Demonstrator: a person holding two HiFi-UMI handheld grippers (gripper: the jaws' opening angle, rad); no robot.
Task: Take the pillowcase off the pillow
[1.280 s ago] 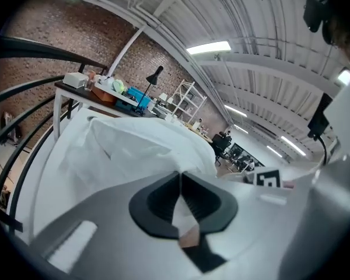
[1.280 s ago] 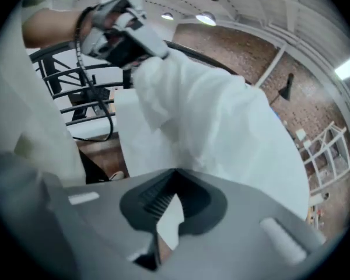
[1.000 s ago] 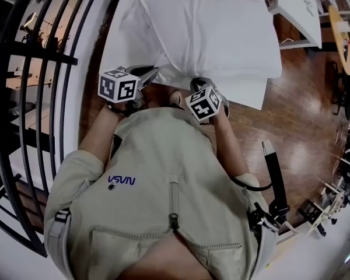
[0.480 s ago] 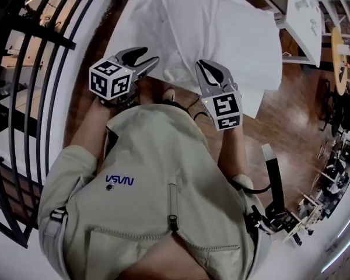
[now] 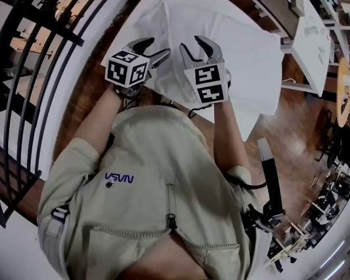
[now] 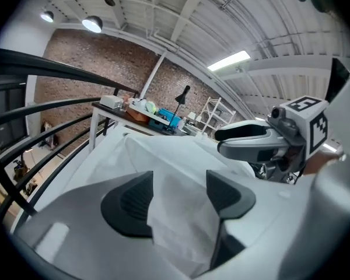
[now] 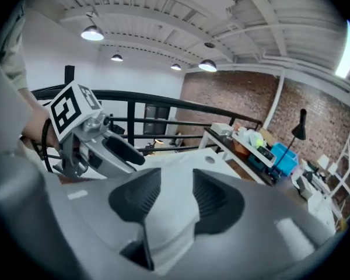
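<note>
A white pillow in its white pillowcase lies on a white table in front of me. In the head view both grippers hang above its near left part. The jaws of my left gripper have just been opening and stand wide apart. In the left gripper view white cloth shows through the gap, and the pads do not press on it. The jaws of my right gripper have also just been opening. In the right gripper view they are apart over white fabric, gripping nothing.
A black railing runs along the left. Wooden floor lies to the right, with white tables beyond it. A cluttered desk stands against the brick wall behind the pillow. A black device hangs at the person's side.
Both grippers were shut at the pillow's near edge. They have let go, opened and lifted up over the pillow, the right one rising more.
</note>
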